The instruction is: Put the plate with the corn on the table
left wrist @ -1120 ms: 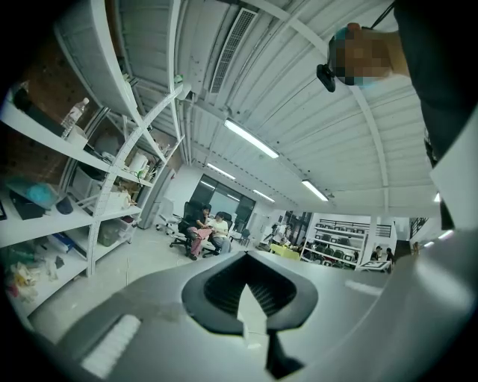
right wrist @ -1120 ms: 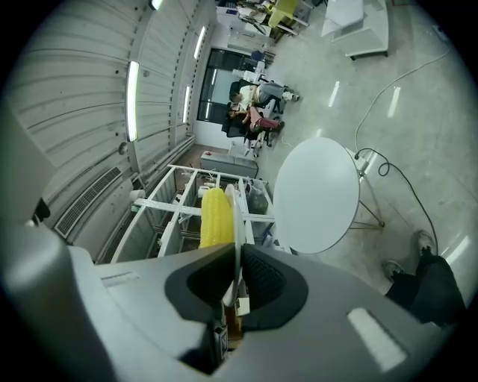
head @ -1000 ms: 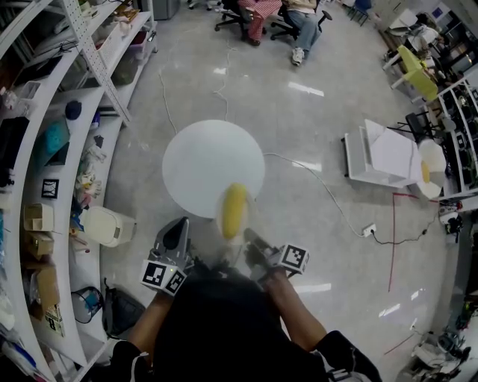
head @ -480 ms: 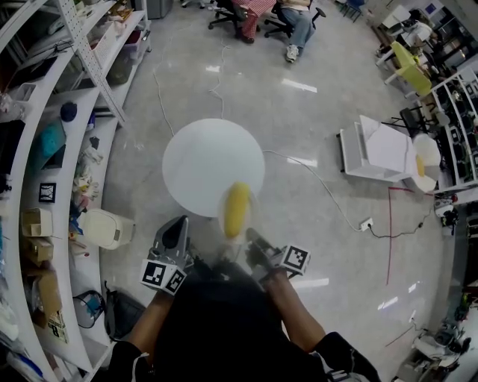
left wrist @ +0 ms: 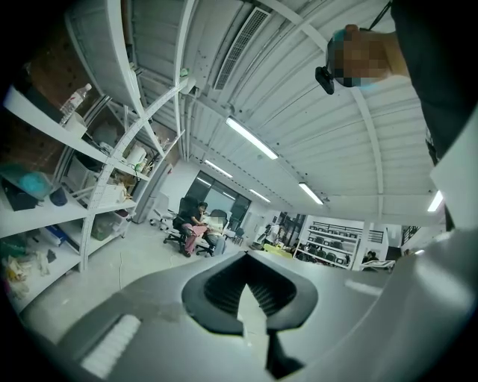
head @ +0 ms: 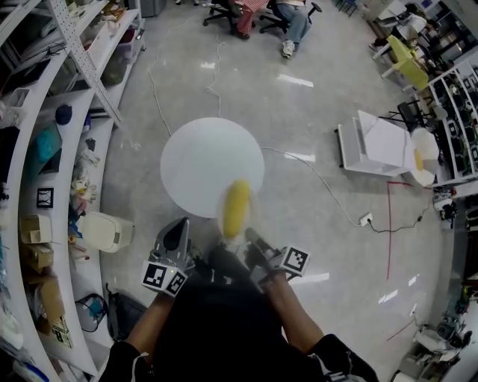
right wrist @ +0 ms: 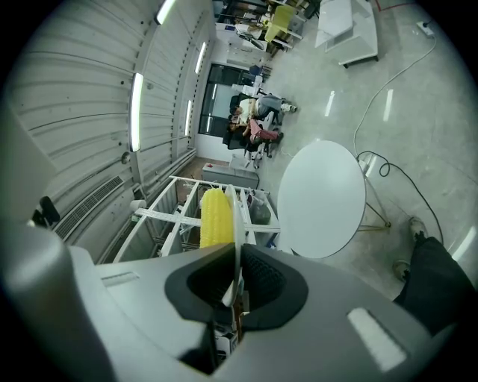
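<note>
A yellow corn cob lies on a thin white plate, blurred in the head view, held over the near edge of the round white table. My right gripper is shut on the plate's rim. In the right gripper view the plate runs edge-on between the jaws of the right gripper. There the corn is on its left and the table lies beyond. My left gripper hovers beside it, below the table's near left edge. It is shut and holds nothing.
Shelving with boxes and clutter runs along the left, with a white bin at its foot. A cable trails across the floor from the table. A white cart stands at the right. People sit on chairs at the far end.
The view has drifted slightly. The plate with the corn and both grippers keep nearly the same place by the table's near edge.
</note>
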Motion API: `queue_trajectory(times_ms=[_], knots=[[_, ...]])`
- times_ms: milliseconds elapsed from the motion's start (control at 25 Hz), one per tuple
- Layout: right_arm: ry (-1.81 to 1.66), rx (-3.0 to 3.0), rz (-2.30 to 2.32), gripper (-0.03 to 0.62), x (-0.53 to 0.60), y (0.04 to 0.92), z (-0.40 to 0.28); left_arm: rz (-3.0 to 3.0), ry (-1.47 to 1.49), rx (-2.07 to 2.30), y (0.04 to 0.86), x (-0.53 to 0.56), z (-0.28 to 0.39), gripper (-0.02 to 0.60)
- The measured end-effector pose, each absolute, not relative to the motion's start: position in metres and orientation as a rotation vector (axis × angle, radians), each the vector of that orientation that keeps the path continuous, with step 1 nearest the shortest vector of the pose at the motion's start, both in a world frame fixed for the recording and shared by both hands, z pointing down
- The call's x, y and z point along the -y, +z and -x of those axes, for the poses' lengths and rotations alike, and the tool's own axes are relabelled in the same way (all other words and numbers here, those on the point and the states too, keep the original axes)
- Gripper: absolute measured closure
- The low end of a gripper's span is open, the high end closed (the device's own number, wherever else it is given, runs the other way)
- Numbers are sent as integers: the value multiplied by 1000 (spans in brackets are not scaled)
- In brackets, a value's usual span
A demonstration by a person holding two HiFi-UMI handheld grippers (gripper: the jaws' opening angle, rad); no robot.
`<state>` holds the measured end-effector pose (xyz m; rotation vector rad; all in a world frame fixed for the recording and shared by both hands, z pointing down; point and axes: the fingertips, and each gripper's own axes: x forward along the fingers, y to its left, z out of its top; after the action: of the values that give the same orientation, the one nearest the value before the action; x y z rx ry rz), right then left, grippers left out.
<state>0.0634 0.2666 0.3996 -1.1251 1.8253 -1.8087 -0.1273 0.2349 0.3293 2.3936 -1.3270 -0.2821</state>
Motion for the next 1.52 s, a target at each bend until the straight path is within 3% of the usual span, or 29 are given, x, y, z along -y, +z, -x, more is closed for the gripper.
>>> queue_trajectory(times_ms=[720,1520], knots=[[-1760,-1980,988,559,-185,393,-86,-2376,-221,1372,331,-153,82,578],[-1758,-2037,902,559,-154,398,-99,-2341,-211,1504,333,-136,72,578]])
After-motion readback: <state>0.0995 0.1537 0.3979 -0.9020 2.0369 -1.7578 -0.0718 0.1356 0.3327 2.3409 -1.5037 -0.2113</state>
